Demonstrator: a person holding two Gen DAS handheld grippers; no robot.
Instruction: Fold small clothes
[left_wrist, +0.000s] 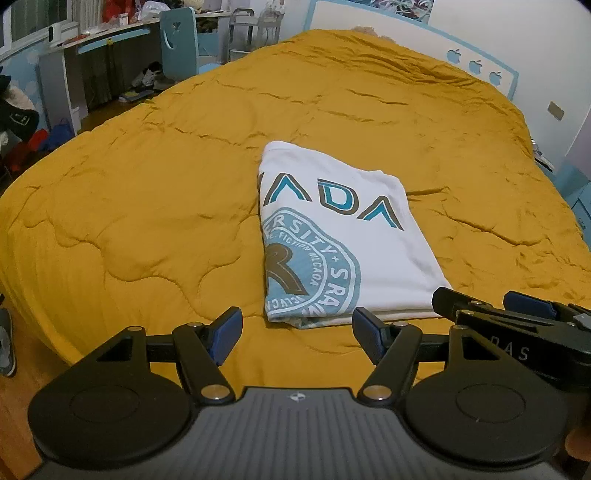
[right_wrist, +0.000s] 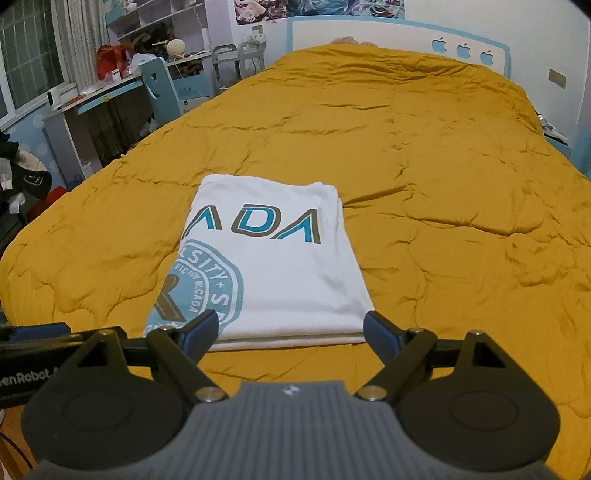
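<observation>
- White T-shirt (left_wrist: 343, 236), folded into a flat rectangle, lies on the mustard-yellow quilt (left_wrist: 147, 192) covering the bed. Print side up: large teal-and-brown letters across the upper part, a round teal seal with lettering on the lower left.
- Stacked layers show along the shirt's near edge in the right wrist view (right_wrist: 291, 258); that edge sits close to the quilt's near border.
- Left gripper (left_wrist: 297, 334): fingers spread wide, blue pads facing each other, nothing between them. It hovers just short of the shirt's near edge, not touching the cloth.
- Right gripper (right_wrist: 291, 332): fingers likewise wide and empty. In its own view the left pad overlaps the shirt's lower left corner and the right pad sits just off the lower right corner; contact with the fabric cannot be told.
- Right gripper also shows at the right edge of the left wrist view (left_wrist: 495, 306), beside the shirt's near right corner. The two tools are side by side.
- Quilt is rumpled with stitched channels; rest of it bare around the shirt.
- Headboard (right_wrist: 406, 37), white with blue trim and three apple cut-outs, at the far end of the bed.
- Left of the bed: cluttered desk (right_wrist: 96, 99), blue chair (right_wrist: 162, 88), shelving, clothes piled at the far left.
</observation>
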